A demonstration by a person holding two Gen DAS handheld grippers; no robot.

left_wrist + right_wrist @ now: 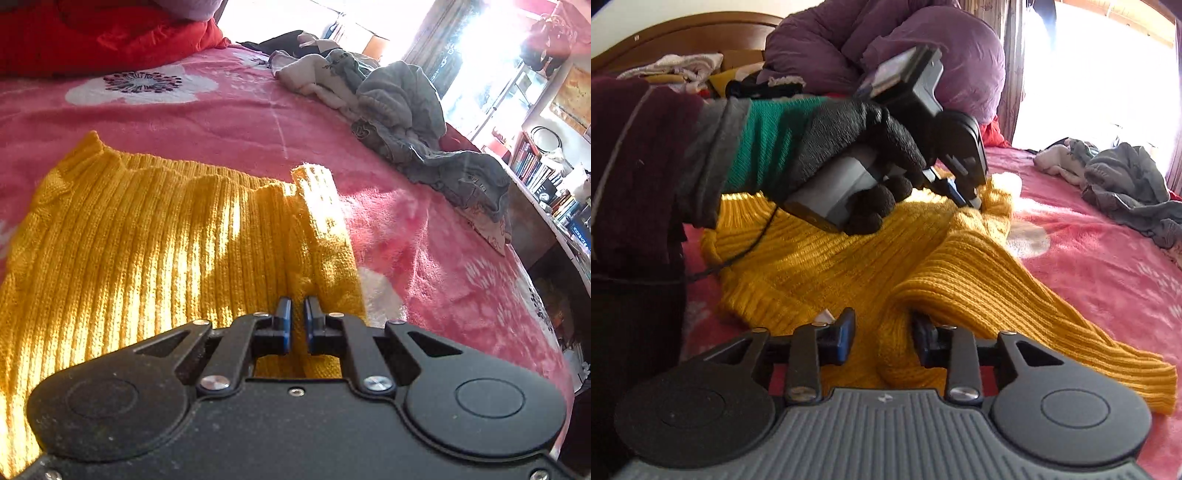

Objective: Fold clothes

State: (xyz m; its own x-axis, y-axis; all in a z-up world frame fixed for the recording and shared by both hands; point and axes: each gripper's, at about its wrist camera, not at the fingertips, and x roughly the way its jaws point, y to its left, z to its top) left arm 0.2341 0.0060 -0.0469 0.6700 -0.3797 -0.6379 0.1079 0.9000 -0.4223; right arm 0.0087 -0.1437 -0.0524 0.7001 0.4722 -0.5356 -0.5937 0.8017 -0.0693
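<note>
Our left gripper [297, 321] pinches the sweater [147, 229] near its sleeve [1015, 288]; our right gripper [882, 336] gapes around that sleeve, which runs rightward.

We see a bed covered by a pink blanket [229, 122] with white flower prints, and a curved wooden headboard [687, 35] behind it. Bright daylight pours through a window [1108, 74] with a curtain [1012, 70] hanging beside it, washing out that corner. Along one side stands a bookshelf [543, 177] packed with books, near the bed's edge
</note>
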